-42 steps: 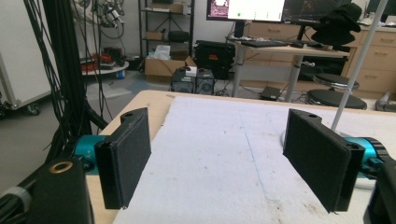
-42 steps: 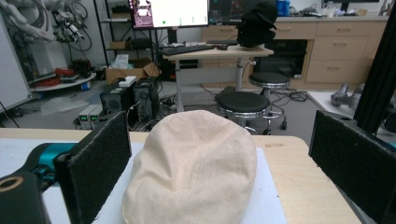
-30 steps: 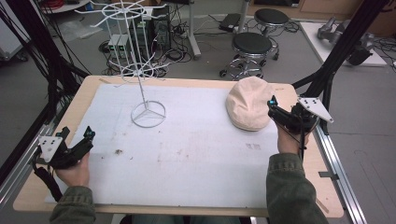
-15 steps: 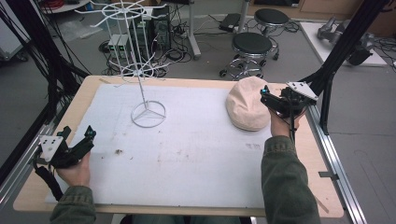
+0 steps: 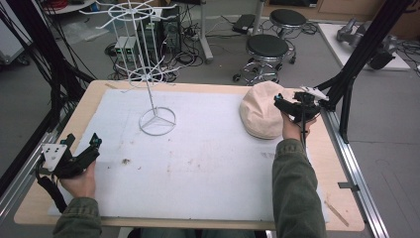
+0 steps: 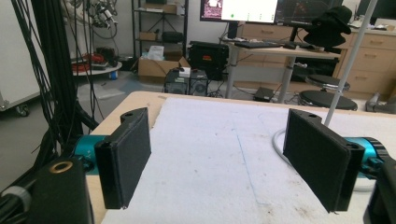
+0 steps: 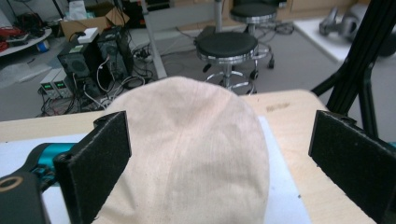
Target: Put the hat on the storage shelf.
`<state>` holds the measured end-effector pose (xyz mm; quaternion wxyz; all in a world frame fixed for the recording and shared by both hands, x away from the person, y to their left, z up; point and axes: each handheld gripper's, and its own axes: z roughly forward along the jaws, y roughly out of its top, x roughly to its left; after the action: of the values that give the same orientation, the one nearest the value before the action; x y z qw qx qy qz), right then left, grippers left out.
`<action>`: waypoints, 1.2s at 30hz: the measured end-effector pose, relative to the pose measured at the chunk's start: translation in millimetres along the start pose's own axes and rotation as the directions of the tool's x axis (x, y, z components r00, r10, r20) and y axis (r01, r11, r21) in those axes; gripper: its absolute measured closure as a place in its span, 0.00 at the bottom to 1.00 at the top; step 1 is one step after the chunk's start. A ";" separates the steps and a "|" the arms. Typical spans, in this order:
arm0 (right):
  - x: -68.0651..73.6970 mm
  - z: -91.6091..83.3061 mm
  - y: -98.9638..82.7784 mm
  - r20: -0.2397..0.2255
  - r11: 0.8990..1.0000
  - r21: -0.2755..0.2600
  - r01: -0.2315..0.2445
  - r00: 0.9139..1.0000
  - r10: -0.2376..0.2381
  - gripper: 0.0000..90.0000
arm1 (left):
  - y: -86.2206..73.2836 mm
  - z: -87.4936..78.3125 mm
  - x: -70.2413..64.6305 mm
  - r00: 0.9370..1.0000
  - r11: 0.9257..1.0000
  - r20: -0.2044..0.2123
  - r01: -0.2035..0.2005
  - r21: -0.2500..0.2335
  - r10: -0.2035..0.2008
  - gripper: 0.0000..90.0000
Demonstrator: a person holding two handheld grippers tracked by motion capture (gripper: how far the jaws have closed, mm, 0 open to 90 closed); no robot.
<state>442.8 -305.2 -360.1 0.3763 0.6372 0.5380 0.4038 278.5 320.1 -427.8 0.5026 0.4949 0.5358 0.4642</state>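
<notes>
Hovering at the right of the high view, the right tool sits over the near edge of the cream flat cap, jaws spread wide with nothing between them; the right gripper view shows the cap rising up the middle of the frame between the two black pads, neither pad visibly pressing the cloth. The cap lies on the white mat at the right side of the desk, well apart from the white wire display stand, which stands in the upper left of the frame. The left tool rests at the lower left, also wide open and empty, its pads framing bare mat in the left gripper view.

Judging from this, the risk lies in the grip; the cap is soft and domed, so closing across the full crown may only squash it and let it slide out, whereas a pinch on too little cloth at the rim could tear loose during a lift; the cap also sits near the mat's right edge, so a push rather than a pinch might shove it toward the edge of the desk.
</notes>
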 end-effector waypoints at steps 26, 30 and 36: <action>-13.1 56.8 -40.4 0.097 0.960 0.269 -0.075 0.994 0.050 0.05 | -1.4 1.9 -2.7 1.000 1.000 0.009 -0.006 0.014 0.006 0.26; -16.3 62.0 -46.1 0.099 0.937 0.316 -0.149 0.987 0.124 0.05 | -1.3 1.6 -2.4 1.000 1.000 0.007 -0.006 0.012 0.005 0.26; -15.0 64.3 -48.2 0.100 0.935 0.322 -0.149 0.987 0.123 0.05 | -1.5 1.8 -2.3 1.000 1.000 0.005 -0.004 0.011 0.004 0.26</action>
<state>482.2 -316.3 -430.9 0.2567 0.7420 0.5373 0.3080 280.2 317.7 -429.2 0.5004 0.4998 0.5360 0.4610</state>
